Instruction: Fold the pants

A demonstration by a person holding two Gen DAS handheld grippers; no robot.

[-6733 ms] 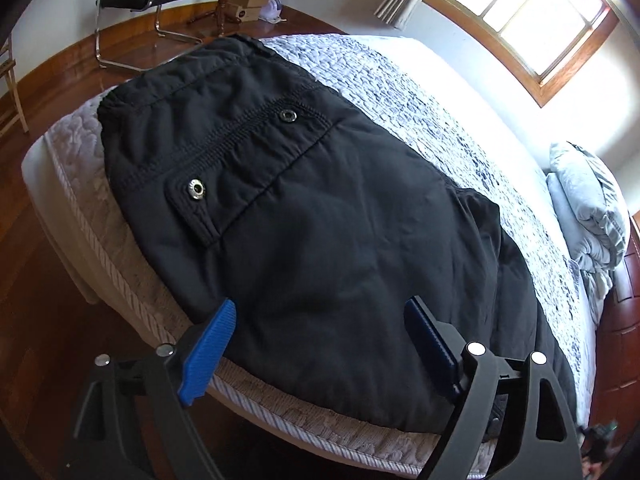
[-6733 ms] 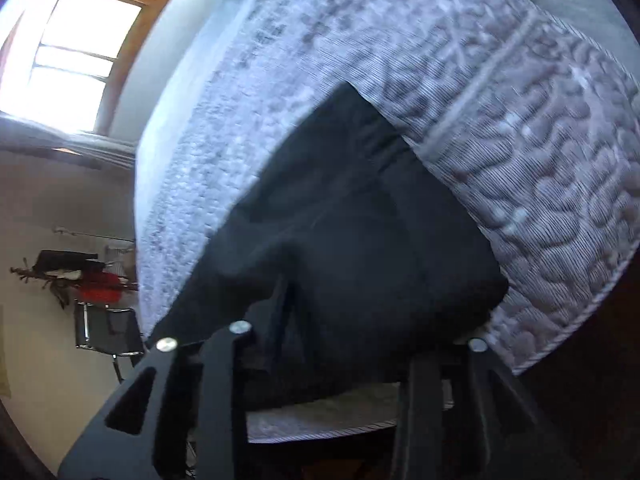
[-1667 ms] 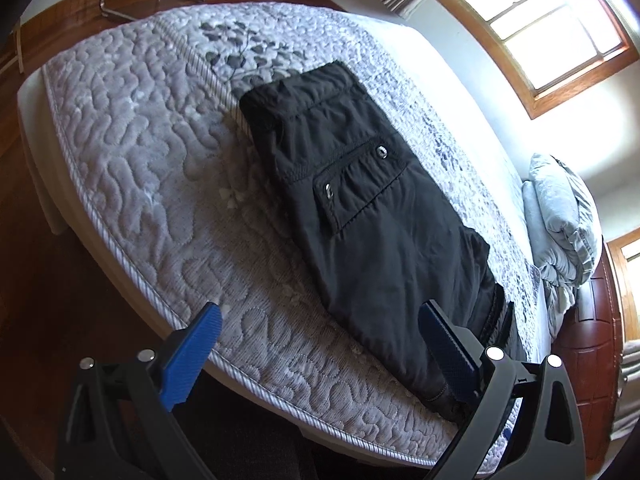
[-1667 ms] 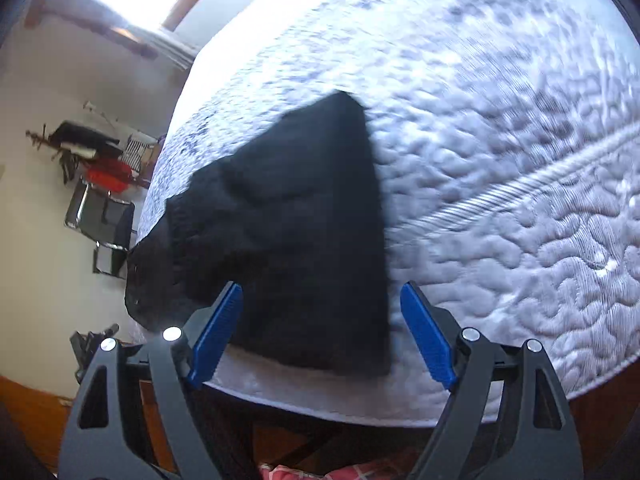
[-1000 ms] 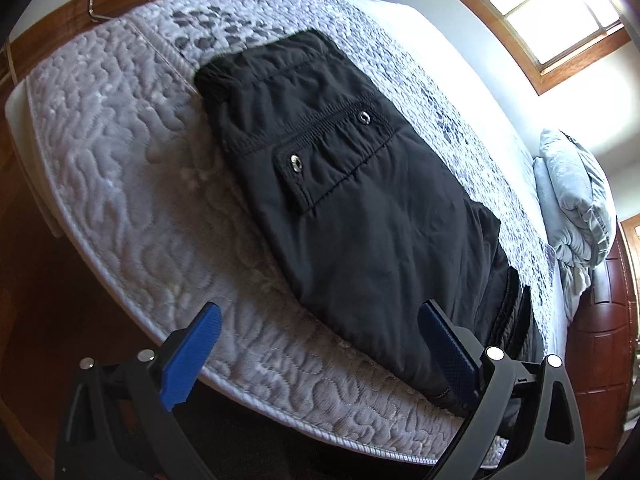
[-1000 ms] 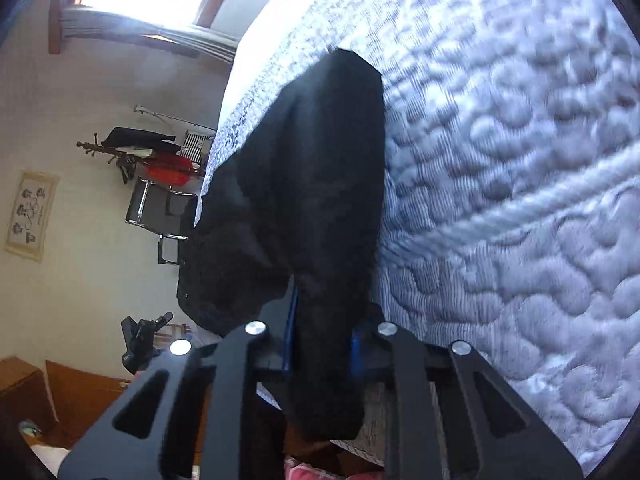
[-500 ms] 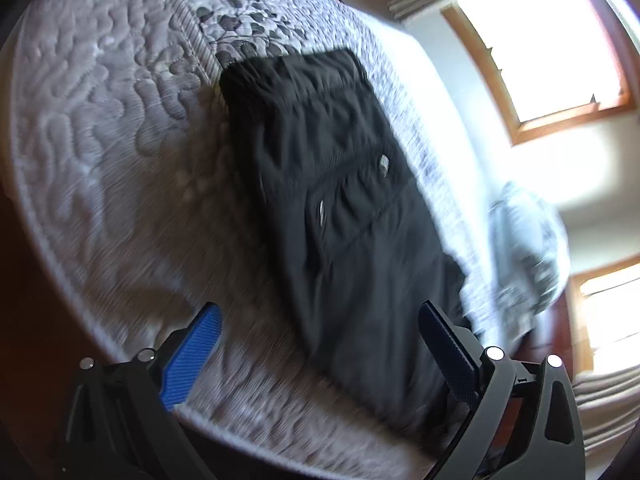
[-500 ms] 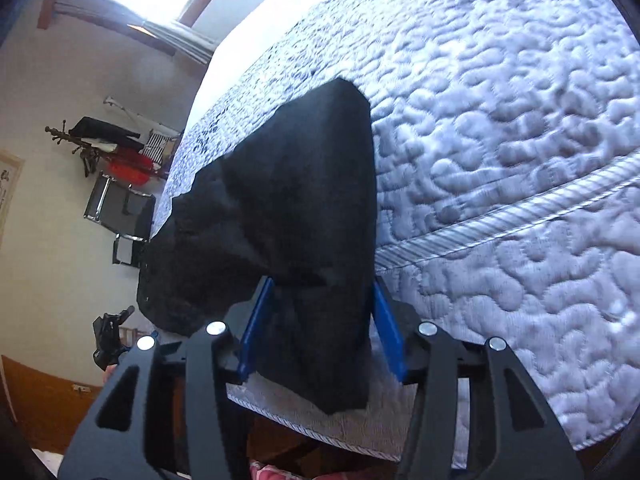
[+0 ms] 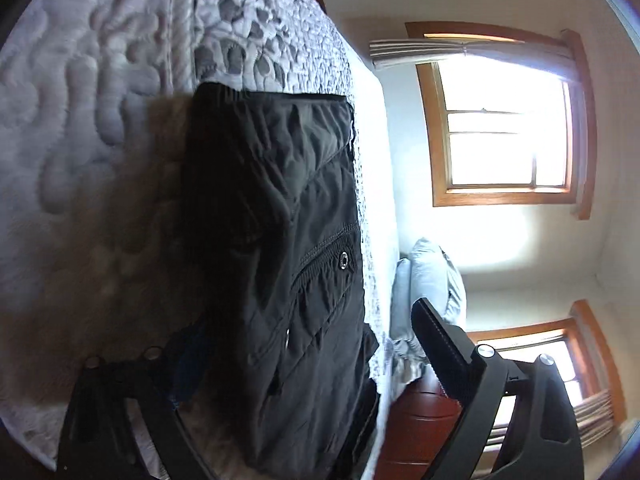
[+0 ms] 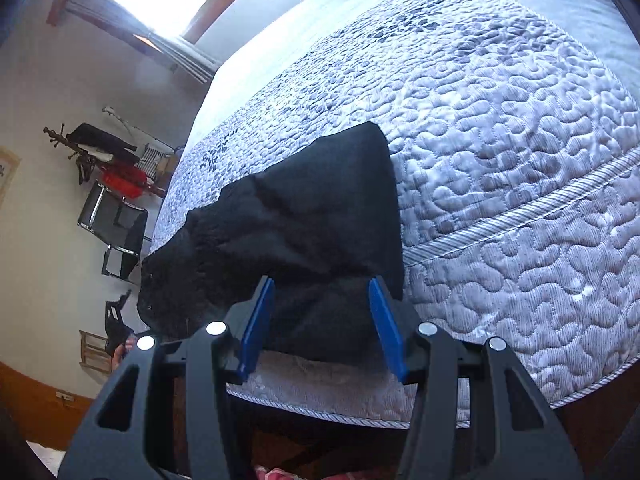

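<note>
Black pants (image 9: 280, 248) lie folded lengthwise on a quilted grey-white mattress (image 9: 80, 100); a flap pocket with snaps faces up. In the left wrist view my left gripper (image 9: 312, 352) is open, tilted sideways, its fingers straddling the pants' near part. In the right wrist view the pants (image 10: 304, 220) lie at the bed's near corner, their end draped over the mattress (image 10: 520, 200) edge. My right gripper (image 10: 320, 320) is open, its blue pads either side of that draped end, not clamping it.
A light-blue pillow (image 9: 436, 280) lies at the bed's far end under wooden-framed windows (image 9: 504, 120). A black chair (image 10: 116, 232) and a coat rack with red cloth (image 10: 104, 160) stand by the wall. Wooden floor lies below the bed edge.
My right gripper, shut on the pants' end a second ago, has opened and let it go. My left gripper has rolled sideways and moved in over the pants.
</note>
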